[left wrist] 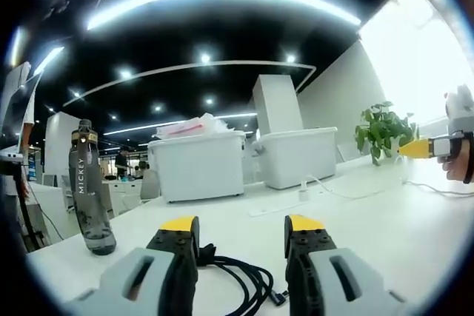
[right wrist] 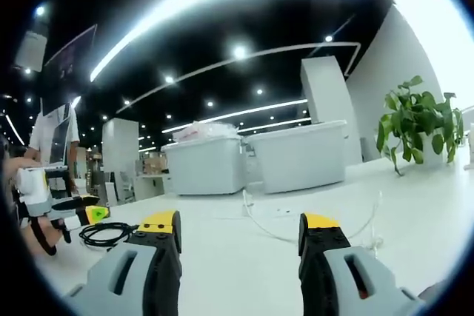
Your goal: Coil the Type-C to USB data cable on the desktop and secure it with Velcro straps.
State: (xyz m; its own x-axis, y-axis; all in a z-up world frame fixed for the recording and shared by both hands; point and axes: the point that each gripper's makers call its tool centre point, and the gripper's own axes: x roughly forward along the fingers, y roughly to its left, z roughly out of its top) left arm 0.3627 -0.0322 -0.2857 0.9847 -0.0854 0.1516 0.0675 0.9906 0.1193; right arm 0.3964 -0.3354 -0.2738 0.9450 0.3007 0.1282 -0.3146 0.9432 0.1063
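Left gripper view: left tool (left wrist: pixel 241 236) low over the white desk (left wrist: pixel 370 227), jaws apart, nothing between them. The black data cable (left wrist: pixel 238 277) lies in loose loops on the desk between the jaws, touching the left jaw's inner side; one connector end sits near the right jaw. A dark water bottle (left wrist: pixel 90 190) stands upright at far left. Two white storage bins (left wrist: pixel 244 159) sit further back, with a potted plant (left wrist: pixel 384 131) to the right.

Right gripper view: right tool (right wrist: pixel 241 232) with jaws apart, empty, over bare desk. The cable (right wrist: pixel 107 233) lies at left, beside the left tool (right wrist: pixel 87 214). A white cord (right wrist: pixel 311 231) runs across the desk beyond.
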